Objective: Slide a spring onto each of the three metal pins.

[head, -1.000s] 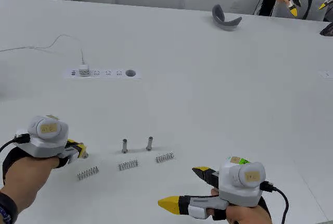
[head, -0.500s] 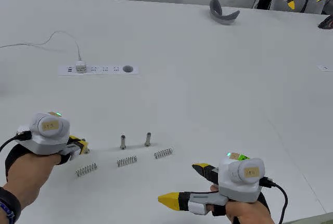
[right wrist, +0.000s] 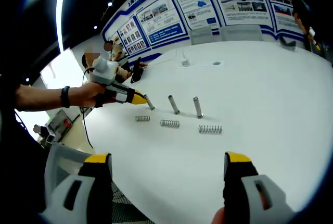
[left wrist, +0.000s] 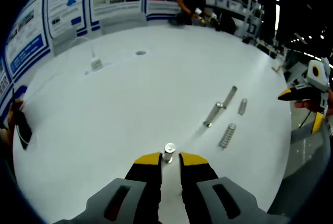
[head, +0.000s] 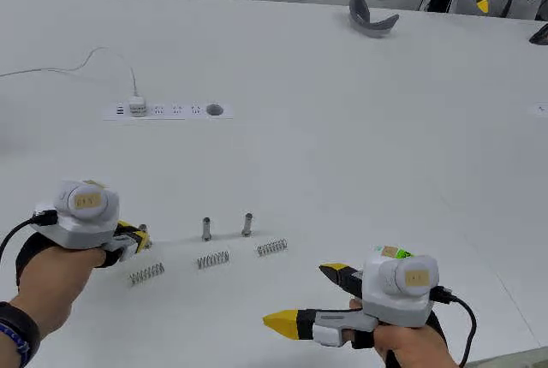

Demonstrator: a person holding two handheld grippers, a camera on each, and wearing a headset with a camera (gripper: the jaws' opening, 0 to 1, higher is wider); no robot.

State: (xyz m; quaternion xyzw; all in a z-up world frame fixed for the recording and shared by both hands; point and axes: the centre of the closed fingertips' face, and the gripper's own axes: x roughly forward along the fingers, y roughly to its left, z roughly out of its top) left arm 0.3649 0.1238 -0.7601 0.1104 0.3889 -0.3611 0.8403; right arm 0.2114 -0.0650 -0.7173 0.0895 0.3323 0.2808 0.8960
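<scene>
- Table (head: 360,171): its near edge runs just behind the right gripper (head: 304,298). The white surface is open ahead of both sets of fingers and out to the right of the parts.
- Right gripper: held low over the near part of the table, with the hand under its body. It points left and forward. The jaws are spread wide with nothing between them.
- Left gripper (head: 130,240): held from the left side, pointing right, with its tips low at the surface. The jaws are closed on one pin (left wrist: 168,151), whose head stands just past the fingertips.
- Springs: three lie flat in a row between the two grippers.
  - The left spring (head: 146,274) lies just beside the left gripper's fingertips, on the near side.
  - The middle spring (head: 213,258) lies further right.
  - The right spring (head: 271,247) lies ahead of the right gripper's fingers, apart from them.
- Free pins: the left free pin (head: 206,228) and the right free pin (head: 247,223) stand upright just beyond the row of springs. They are side by side and apart, with bare shafts, to the right of the left gripper's tips.
- Power strip (head: 167,110): it lies well beyond both grippers, with a plug and a cable at its left end.
- Grey curved object (head: 372,19): it rests near the far edge.
</scene>
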